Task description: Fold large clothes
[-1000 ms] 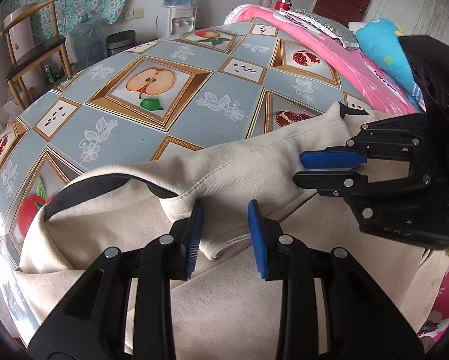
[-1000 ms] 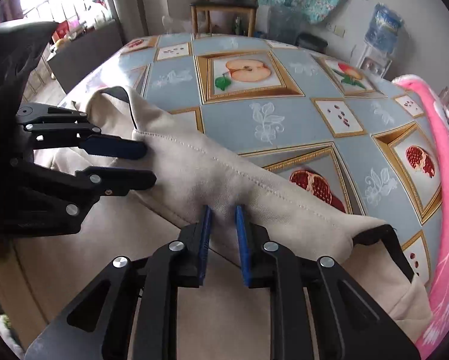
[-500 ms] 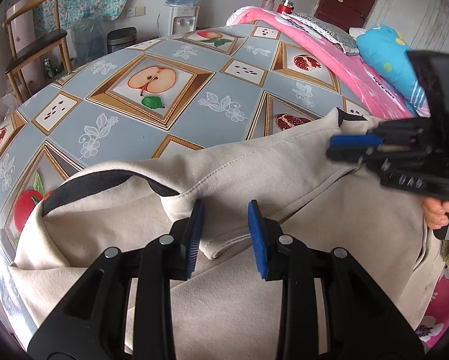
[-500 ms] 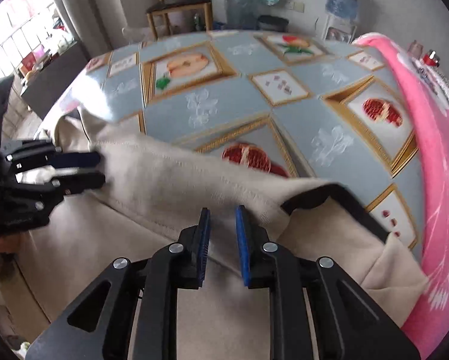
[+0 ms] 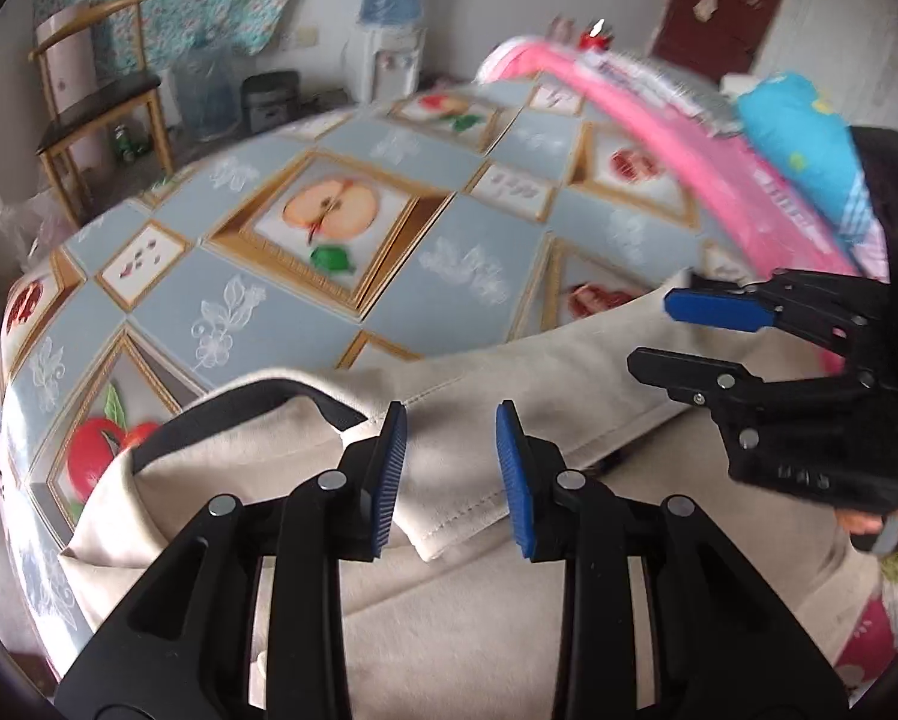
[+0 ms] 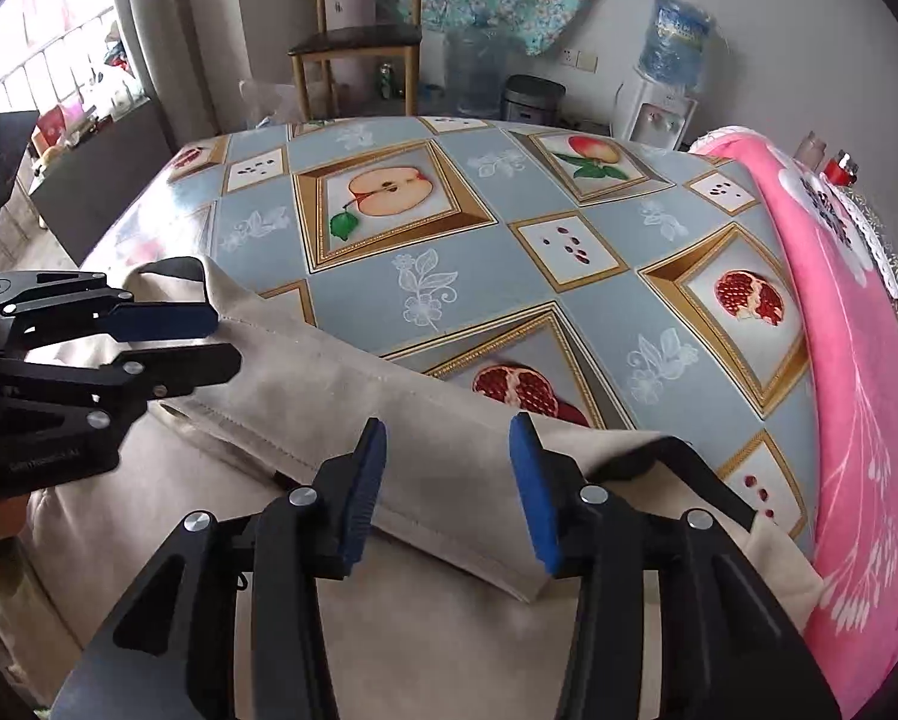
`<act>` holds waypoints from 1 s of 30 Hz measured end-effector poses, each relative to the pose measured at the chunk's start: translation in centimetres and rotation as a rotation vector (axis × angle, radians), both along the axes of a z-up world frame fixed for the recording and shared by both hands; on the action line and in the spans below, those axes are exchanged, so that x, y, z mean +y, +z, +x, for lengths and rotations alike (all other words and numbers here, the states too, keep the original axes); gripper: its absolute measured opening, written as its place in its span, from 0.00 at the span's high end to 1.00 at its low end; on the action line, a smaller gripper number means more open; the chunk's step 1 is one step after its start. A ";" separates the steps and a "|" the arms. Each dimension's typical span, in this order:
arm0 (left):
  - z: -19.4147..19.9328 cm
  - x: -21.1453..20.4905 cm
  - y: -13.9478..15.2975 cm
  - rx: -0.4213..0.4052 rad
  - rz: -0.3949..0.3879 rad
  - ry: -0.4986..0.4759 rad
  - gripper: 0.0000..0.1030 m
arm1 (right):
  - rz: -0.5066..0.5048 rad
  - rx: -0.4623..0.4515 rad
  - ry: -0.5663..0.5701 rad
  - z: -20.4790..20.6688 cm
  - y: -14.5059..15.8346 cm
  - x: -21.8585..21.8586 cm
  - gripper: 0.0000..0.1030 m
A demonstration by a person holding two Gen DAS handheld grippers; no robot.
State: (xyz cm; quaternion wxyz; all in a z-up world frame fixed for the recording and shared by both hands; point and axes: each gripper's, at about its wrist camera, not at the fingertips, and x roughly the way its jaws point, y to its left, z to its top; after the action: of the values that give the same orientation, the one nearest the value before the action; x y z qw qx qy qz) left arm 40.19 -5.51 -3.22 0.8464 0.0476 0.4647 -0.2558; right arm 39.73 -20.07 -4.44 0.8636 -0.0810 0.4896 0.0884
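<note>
A large beige garment (image 5: 569, 360) with black trim lies folded at the near edge of the fruit-patterned table (image 5: 449, 264). My left gripper (image 5: 449, 456) hovers over a folded hem near the black collar (image 5: 257, 396); its pads stand apart and do not press the cloth. My right gripper (image 6: 449, 480) has its jaws opening, and the garment's (image 6: 329, 372) folded edge lies loose between and under them. Each gripper shows in the other's view: the right gripper (image 5: 650, 330) at the right, the left gripper (image 6: 227, 339) at the left, over the same long fold.
A pink blanket (image 6: 857, 360) covers the table's right side, with a blue pillow (image 5: 803, 144) beyond. A wooden chair (image 6: 359, 42), a bin (image 6: 533, 99) and a water dispenser (image 6: 665, 102) stand behind the table. A hand (image 5: 875, 522) holds the right gripper.
The right gripper's jaws have spread apart, releasing the fold they pinched, and it rolled and shifted a little along the fold. The left gripper stays in place, jaws unchanged.
</note>
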 end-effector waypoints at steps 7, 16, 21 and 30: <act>-1.0 -0.6 0.2 -0.023 0.050 -0.001 0.71 | 0.161 0.031 -0.066 -0.1 0.9 -2.3 0.52; -1.9 -1.6 -0.4 0.000 0.129 0.029 0.71 | 0.107 0.043 -0.069 -1.4 0.3 -1.4 0.51; -4.8 0.6 3.7 -0.036 0.083 0.060 0.71 | 0.133 -0.015 -0.058 -6.1 5.1 -2.6 0.42; -16.8 5.7 8.6 -0.071 0.074 0.080 0.36 | 0.208 -0.076 -0.047 -18.8 7.9 -2.5 0.20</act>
State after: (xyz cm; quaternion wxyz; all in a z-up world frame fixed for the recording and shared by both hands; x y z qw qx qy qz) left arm 23.40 0.15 5.35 0.8696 0.0696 0.4449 -0.2025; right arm 20.98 -22.53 3.46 0.8872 0.0173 0.4464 0.1152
